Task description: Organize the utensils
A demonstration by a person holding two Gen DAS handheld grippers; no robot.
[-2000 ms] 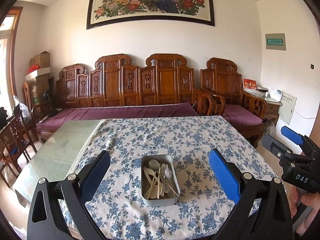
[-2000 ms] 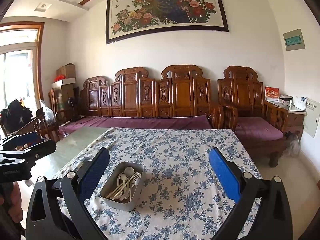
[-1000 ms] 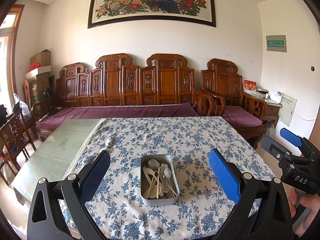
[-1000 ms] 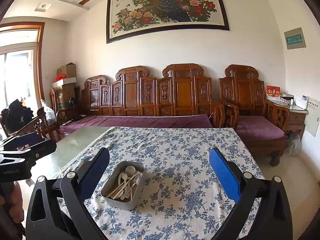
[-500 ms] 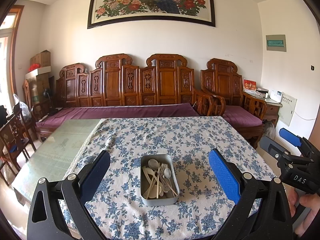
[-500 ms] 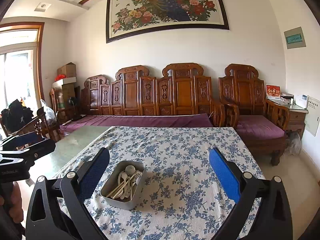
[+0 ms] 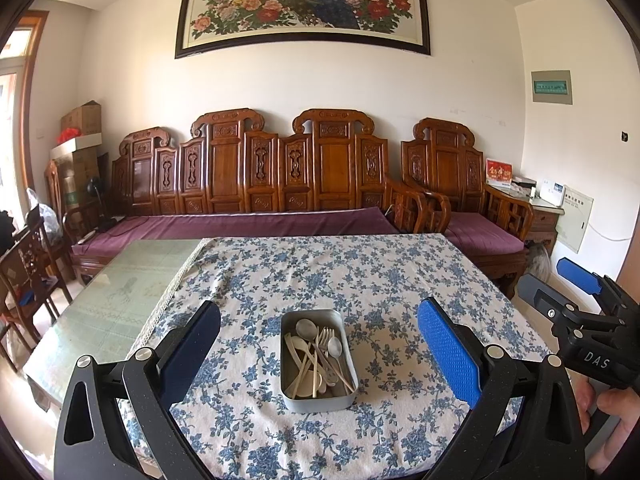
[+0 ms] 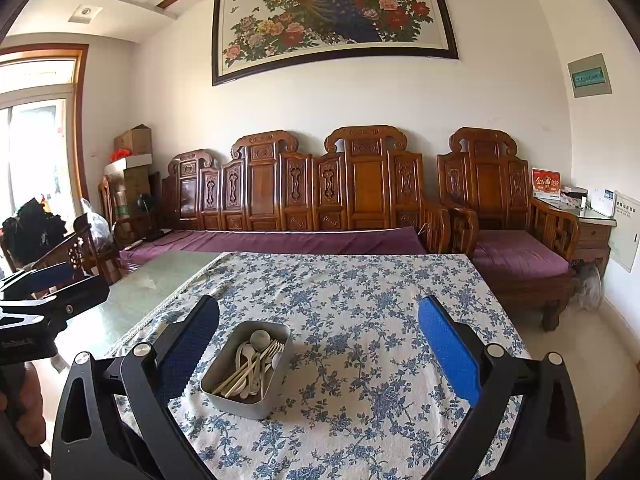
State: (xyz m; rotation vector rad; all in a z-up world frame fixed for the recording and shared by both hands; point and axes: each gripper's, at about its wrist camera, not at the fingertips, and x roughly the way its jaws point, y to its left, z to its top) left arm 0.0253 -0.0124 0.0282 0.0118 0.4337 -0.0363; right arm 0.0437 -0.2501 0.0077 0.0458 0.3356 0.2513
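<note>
Over two seconds nothing shifted: utensils piled in the tin, left gripper and right gripper spread wide, empty.

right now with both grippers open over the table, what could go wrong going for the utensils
The metal spoons and forks lie crossed over pale plastic ones in the small grey rectangular tin, so closing on one may drag up others. The tin sits loose on the blue floral tablecloth and could slide or tip. The left gripper and right gripper hover close together and may collide.
</note>
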